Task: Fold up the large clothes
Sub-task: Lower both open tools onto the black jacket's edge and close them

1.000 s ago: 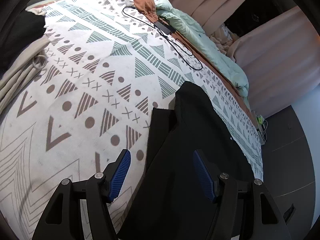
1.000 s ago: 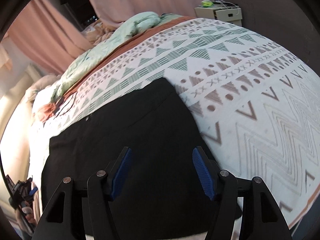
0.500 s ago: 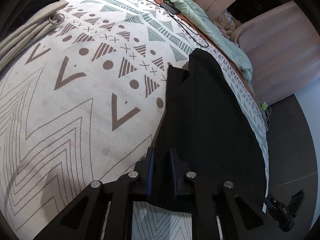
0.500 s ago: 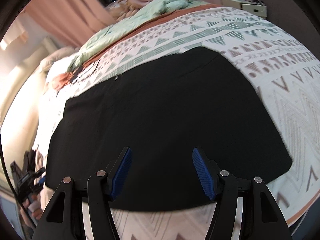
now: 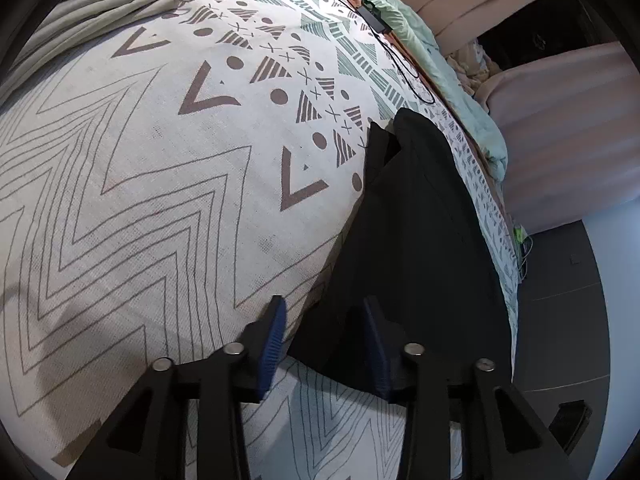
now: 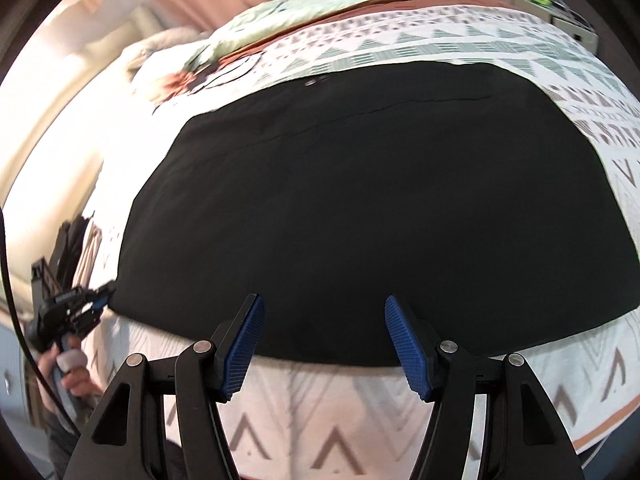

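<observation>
A large black garment lies spread flat on the patterned bedspread. In the left wrist view the garment runs away along the bed's right side, a folded flap showing at its far end. My left gripper is open, its jaws on either side of the garment's near corner, gripping nothing. My right gripper is open and empty, just short of the garment's near edge. The left gripper also shows at the left of the right wrist view, at the garment's corner.
A black cable with charger lies on the bedspread at the far end. Beige folded cloth sits at the upper left. A mint duvet lies along the far side. Pink curtains and dark floor border the bed.
My left gripper was shut on the garment's corner half a second ago and has now opened. The right gripper has drawn back toward the bed's near edge, still open.
</observation>
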Tool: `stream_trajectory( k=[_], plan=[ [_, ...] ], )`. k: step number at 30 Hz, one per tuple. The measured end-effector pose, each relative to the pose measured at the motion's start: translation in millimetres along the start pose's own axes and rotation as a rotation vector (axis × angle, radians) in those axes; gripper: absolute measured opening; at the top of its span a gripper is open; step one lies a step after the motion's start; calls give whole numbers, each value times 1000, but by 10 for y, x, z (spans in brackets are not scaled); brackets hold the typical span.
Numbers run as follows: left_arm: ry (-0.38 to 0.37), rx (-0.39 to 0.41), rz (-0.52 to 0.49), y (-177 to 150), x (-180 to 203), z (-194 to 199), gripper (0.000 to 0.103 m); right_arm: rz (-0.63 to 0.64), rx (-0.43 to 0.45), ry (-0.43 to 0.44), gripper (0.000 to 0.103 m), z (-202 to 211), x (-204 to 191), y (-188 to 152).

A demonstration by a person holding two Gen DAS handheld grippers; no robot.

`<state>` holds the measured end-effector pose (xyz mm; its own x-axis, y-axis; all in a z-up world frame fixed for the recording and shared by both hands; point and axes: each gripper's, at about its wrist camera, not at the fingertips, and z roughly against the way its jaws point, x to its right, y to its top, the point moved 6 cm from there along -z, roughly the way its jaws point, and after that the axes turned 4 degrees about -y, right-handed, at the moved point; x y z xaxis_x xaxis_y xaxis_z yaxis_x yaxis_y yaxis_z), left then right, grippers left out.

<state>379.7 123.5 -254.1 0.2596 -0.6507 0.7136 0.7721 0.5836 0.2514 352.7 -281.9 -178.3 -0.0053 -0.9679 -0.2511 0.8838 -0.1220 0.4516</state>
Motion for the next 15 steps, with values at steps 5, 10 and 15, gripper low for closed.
stream_trajectory(
  k=[5, 10, 15],
  plan=[
    [-27, -12, 32, -120, -11, 69, 54, 32, 17, -6, 63, 20, -182, -63],
    [-38, -39, 37, -188, 58, -29, 54, 37, -5, 2, 63, -20, -275, -142],
    [-34, -34, 29, -131, 124, -171, 54, 50, -28, 1, 54, -42, -357, -224]
  ],
)
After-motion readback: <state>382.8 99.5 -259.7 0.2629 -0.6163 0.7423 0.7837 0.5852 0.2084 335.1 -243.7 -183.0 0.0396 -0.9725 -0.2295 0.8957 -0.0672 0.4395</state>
